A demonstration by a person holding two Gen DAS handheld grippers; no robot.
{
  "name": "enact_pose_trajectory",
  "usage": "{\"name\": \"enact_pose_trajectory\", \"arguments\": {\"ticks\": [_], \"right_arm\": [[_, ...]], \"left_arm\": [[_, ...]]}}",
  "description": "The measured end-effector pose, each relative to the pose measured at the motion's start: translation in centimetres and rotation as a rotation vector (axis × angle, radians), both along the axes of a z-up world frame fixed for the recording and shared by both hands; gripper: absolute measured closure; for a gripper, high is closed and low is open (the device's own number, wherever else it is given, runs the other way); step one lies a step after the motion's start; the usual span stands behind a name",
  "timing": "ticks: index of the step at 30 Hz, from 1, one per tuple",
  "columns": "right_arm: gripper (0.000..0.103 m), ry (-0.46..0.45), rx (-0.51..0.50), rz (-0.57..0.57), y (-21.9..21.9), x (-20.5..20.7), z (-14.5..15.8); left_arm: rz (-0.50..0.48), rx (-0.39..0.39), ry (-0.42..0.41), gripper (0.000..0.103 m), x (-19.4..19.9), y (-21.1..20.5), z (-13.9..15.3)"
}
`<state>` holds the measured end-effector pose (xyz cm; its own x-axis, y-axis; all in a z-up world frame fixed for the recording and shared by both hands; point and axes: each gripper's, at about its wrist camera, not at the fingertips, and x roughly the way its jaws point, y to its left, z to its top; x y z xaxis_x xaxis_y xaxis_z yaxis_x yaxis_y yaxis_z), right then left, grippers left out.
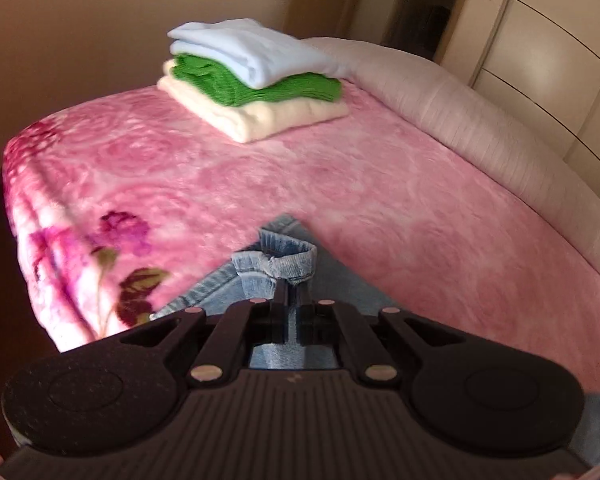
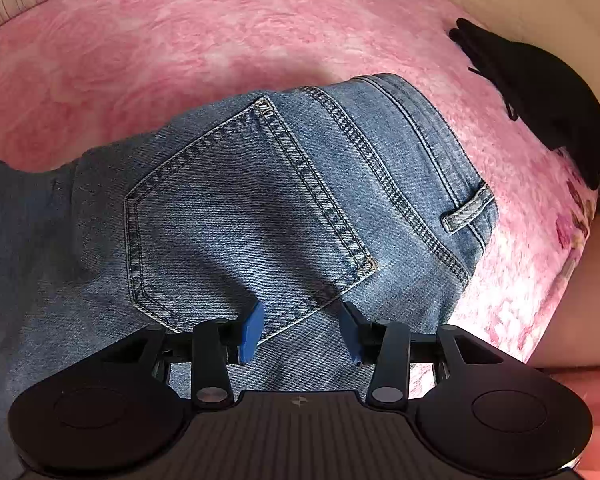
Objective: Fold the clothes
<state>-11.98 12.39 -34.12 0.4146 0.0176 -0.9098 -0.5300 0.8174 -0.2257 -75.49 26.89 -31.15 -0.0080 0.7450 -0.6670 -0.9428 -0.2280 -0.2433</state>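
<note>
Lying on the pink blanket (image 2: 228,32) of the bed: one pair of blue jeans (image 2: 260,200), seat side up, back pocket (image 2: 240,208) and belt loop (image 2: 468,210) showing.

Left gripper (image 1: 291,292): jaws closed tight on a bunched denim hem (image 1: 288,258), the cloth raised above the blanket.

Right gripper (image 2: 300,328): jaws standing wide, blue pads (image 2: 252,328) poised just over the denim below the pocket, nothing between them gripped.

Key relation: the jeans' waistband lies beyond the right gripper, toward the blanket's far side; the long axis appears to run from that waist back to the hem in the left gripper. The right gripper is nearer the seat.

Left wrist view only: stack of folded clothes (image 1: 256,80) at the blanket's far end, well apart from the jeans. Right wrist view only: black garment (image 2: 548,100) at the blanket's edge.
</note>
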Motion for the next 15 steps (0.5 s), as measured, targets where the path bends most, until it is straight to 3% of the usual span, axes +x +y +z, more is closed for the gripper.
{"name": "enact_pose_trajectory", "arguments": {"ticks": [3,4,7,11,15], "right_arm": [[0.058,-0.007,-0.005,0.007,0.0,-0.1,0.0],[0.057,-0.008,-0.005,0.012,0.0,-0.1,0.0],[0.056,-0.004,0.007,0.017,-0.4,0.1,0.0],[0.053,0.016,0.019,0.018,-1.0,0.5,0.5],[0.053,-0.026,0.021,0.017,-2.1,0.4,1.8]], "left_arm": [[0.164,-0.053,-0.030,0.103,-3.0,-0.5,-2.1],[0.186,-0.106,-0.036,0.103,-4.2,-0.6,-3.5],[0.088,-0.124,0.044,0.100,-4.4,-1.3,-5.4],[0.067,-0.155,0.054,0.095,-4.7,-0.8,-4.3],[0.124,-0.120,0.222,0.095,-3.9,-0.2,-0.7]]}}
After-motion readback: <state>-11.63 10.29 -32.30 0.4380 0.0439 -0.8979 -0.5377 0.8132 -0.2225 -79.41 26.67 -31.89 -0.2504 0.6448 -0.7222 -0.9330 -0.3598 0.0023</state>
